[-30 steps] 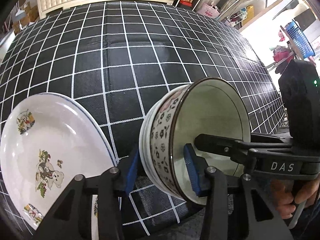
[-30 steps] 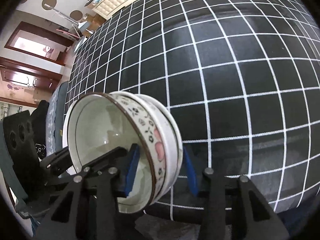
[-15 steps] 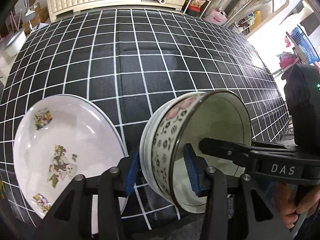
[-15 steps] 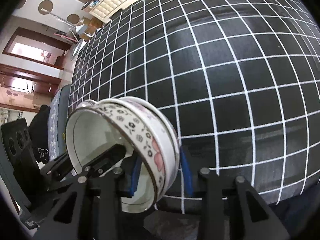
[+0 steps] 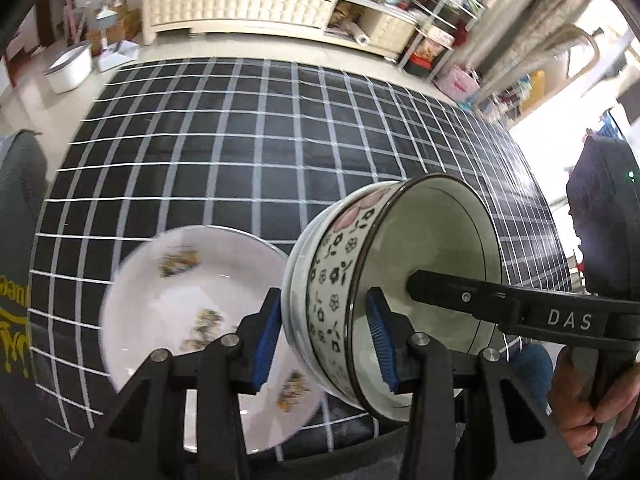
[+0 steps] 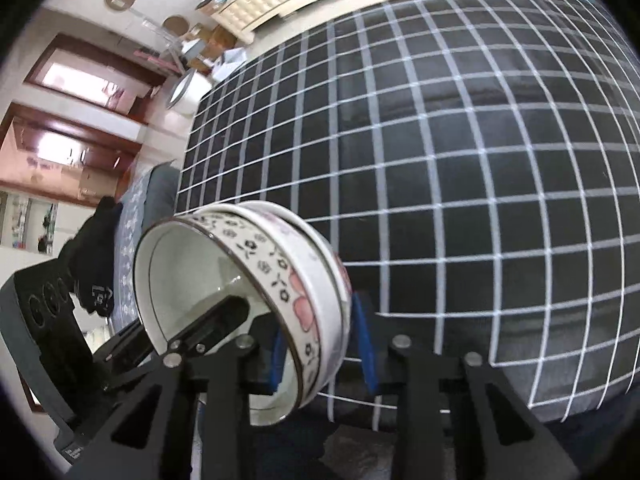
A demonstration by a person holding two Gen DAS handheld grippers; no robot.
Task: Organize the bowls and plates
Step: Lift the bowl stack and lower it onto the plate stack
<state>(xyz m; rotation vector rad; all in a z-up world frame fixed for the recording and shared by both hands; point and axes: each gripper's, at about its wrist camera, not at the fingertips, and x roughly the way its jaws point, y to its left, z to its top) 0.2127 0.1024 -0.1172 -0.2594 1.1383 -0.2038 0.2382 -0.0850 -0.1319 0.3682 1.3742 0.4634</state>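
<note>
A stack of nested bowls (image 5: 344,276) with a black floral band and pink flowers is held on its side above the table's near edge. My left gripper (image 5: 326,340) is shut on its wall, one blue pad inside, one outside. My right gripper (image 6: 322,350) is shut on the same stack (image 6: 280,276) from the opposite side; its finger reaches into the bowl mouth in the left wrist view. A white plate (image 5: 180,292) with cartoon prints lies on the table at lower left, partly behind my left gripper.
The table wears a black cloth with a white grid (image 5: 240,152), also in the right wrist view (image 6: 440,160). Beyond its far edge are a cream cabinet (image 5: 240,12) and floor clutter. A dark chair (image 6: 148,200) stands at the left.
Both grippers have risen and tilted with the bowl stack, showing more of the room beyond the table. The plate now appears further right and lower in the left wrist view.
</note>
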